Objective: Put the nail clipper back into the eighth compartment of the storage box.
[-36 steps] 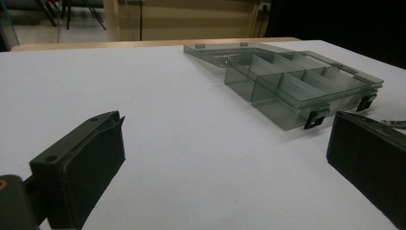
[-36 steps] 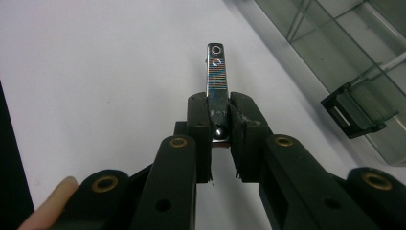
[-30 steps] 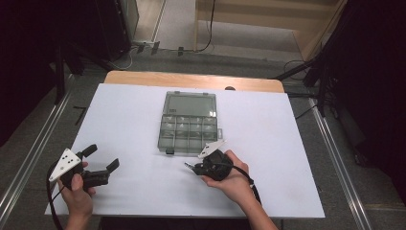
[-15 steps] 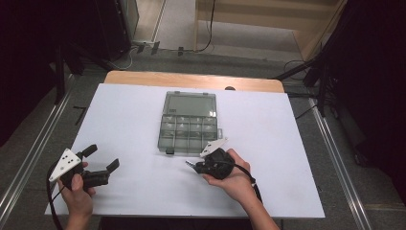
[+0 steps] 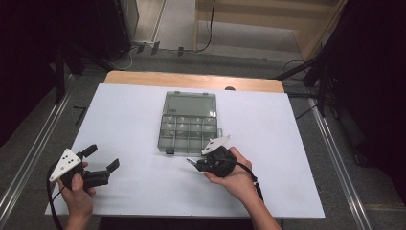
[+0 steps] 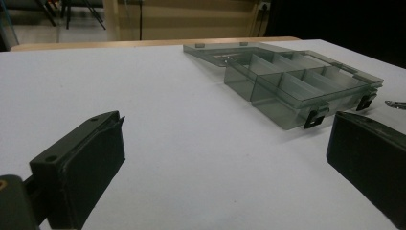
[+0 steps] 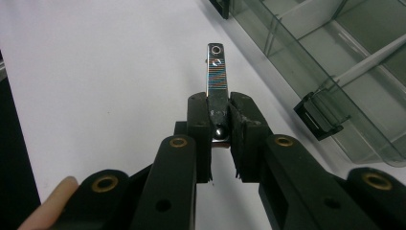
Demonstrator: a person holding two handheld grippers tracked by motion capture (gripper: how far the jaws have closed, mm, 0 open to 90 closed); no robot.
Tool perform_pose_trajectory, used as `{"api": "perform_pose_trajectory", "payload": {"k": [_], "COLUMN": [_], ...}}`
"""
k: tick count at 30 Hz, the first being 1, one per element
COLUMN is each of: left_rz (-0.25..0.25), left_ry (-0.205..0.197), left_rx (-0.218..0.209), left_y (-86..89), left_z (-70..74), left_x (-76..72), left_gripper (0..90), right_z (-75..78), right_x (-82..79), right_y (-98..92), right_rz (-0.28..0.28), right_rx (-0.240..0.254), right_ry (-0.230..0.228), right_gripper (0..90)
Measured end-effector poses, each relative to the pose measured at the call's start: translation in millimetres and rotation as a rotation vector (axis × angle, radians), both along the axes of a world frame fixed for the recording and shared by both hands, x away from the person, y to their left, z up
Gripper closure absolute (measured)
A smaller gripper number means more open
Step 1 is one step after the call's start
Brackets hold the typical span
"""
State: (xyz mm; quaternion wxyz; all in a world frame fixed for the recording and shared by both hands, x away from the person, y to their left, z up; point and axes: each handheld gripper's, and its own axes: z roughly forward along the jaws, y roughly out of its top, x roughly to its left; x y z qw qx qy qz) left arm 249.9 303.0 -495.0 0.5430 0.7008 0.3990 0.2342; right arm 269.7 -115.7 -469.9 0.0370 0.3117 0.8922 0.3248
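Pinching a slim, shiny metal strip with a small round hole at its far end [image 7: 216, 72], perhaps a nail clipper, between the pressed-together black pads of the right gripper [image 7: 220, 108]. Clamped on the strip's near end, with most of its length jutting forward past the jaw tips. Held low over the white table sheet [image 5: 143, 191], just beside the near right corner of the smoky grey translucent plastic compartment box [image 5: 165, 143] and close to a black latch [image 7: 318, 117] on its front wall. Not yet above any compartment. Lid [image 5: 190, 103] laid open flat behind the box; compartments looked empty as far as could be told.

Rested the left gripper [image 5: 102, 157] at the near left of the sheet, well apart from the box, jaws spread wide with nothing between them.

Judged as the carrying step: strip picked up, placing not yet done.

Called next, most likely, for a small lift to clear the front wall, then a short carry over a near compartment. Called also for turning the strip along the cell's longer side, lowering inside the dividers and only then spreading the pads. Might have needed the left gripper to steady the light box against a nudge.
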Motion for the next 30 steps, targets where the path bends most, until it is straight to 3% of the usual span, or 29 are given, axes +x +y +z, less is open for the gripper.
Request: {"api": "perform_pose_trajectory", "payload": {"k": [30], "left_rz": [0.003], "left_ry": [0.002], "left_rx": [-0.006], "left_y": [0.2], "left_z": [-0.1], "left_x": [0.3], "left_gripper": [0.0], "right_z": [17.2], "right_x": [4.8], "right_y": [-14.0], "right_rz": [-0.040], "right_rx": [0.021], "right_ry": [-0.033], "right_gripper": [81.5]}}
